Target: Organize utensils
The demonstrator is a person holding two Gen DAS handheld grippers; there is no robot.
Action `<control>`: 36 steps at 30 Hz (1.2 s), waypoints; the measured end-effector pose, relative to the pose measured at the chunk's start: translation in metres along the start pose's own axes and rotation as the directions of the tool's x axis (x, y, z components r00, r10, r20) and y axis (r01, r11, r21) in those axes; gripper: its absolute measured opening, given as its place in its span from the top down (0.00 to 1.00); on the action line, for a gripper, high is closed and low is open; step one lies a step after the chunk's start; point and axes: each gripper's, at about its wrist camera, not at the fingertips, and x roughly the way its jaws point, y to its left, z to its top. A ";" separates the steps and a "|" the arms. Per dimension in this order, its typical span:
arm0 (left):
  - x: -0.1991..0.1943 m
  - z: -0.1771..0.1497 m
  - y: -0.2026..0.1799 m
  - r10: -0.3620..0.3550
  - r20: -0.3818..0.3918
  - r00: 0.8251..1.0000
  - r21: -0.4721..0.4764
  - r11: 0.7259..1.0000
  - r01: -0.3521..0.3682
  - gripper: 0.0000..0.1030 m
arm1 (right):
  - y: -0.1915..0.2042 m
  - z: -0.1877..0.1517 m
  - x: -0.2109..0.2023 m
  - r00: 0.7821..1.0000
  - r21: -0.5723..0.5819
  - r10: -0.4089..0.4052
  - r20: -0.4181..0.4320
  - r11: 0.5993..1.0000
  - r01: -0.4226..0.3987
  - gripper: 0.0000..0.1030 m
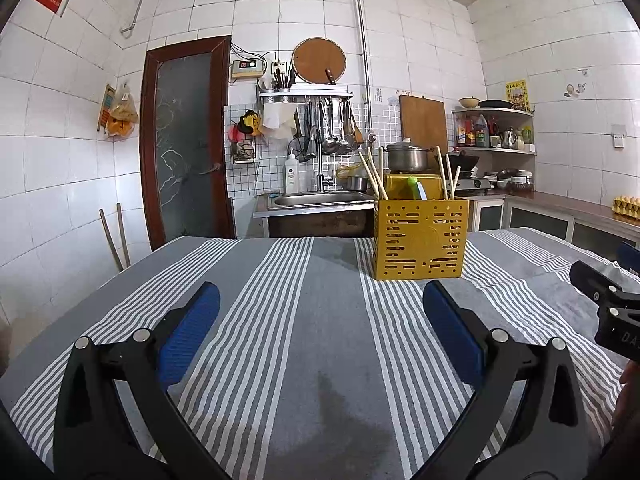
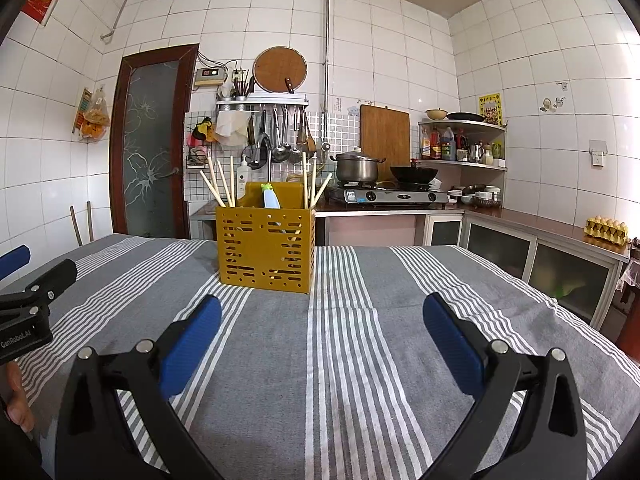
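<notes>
Op: Near field. My left gripper [image 1: 320, 320] and right gripper [image 2: 322, 324] both hover low over the grey-and-white striped tablecloth [image 2: 360, 380], blue pads [image 2: 192, 344] spread wide, nothing held.

Obs: Utensils?

Op: Farther back, the perforated yellow plastic holder [image 2: 265, 250] stands upright, pale wooden chopsticks [image 2: 218, 190] leaning inside. I judge them light, stiff, slippery; pinch mid-shaft, above the rim.

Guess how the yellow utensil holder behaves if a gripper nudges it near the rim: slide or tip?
The yellow holder looks like thin perforated plastic, so probably light. It is fairly tall with chopsticks leaning out, so a rim push might tip it. The striped cloth may bunch rather than let it slide.
</notes>
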 end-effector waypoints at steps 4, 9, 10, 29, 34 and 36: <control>0.001 0.001 -0.001 -0.003 -0.002 1.000 0.001 1.000 0.003 0.05 | 0.000 0.000 0.000 1.000 -0.001 -0.001 0.000 1.000 0.001 0.04; 0.001 0.002 0.000 -0.003 -0.003 1.000 -0.002 1.000 0.003 0.05 | 0.000 0.000 0.001 1.000 -0.001 -0.001 -0.002 1.000 0.001 0.04; 0.001 0.001 -0.001 -0.003 -0.002 1.000 -0.002 1.000 0.003 0.05 | 0.000 0.000 0.000 1.000 -0.001 -0.001 -0.001 1.000 0.001 0.04; 0.001 0.002 0.002 0.003 0.002 1.000 -0.003 1.000 -0.003 0.05 | -0.003 0.002 0.003 1.000 0.006 -0.008 -0.005 1.000 0.008 0.04; -0.001 0.002 0.002 0.005 0.005 1.000 -0.004 1.000 -0.005 0.05 | -0.003 0.002 0.003 1.000 0.006 -0.008 -0.004 1.000 0.008 0.04; -0.001 0.002 0.002 0.007 0.005 1.000 -0.003 1.000 -0.007 0.05 | -0.003 0.002 0.003 1.000 0.005 -0.009 -0.005 1.000 0.009 0.04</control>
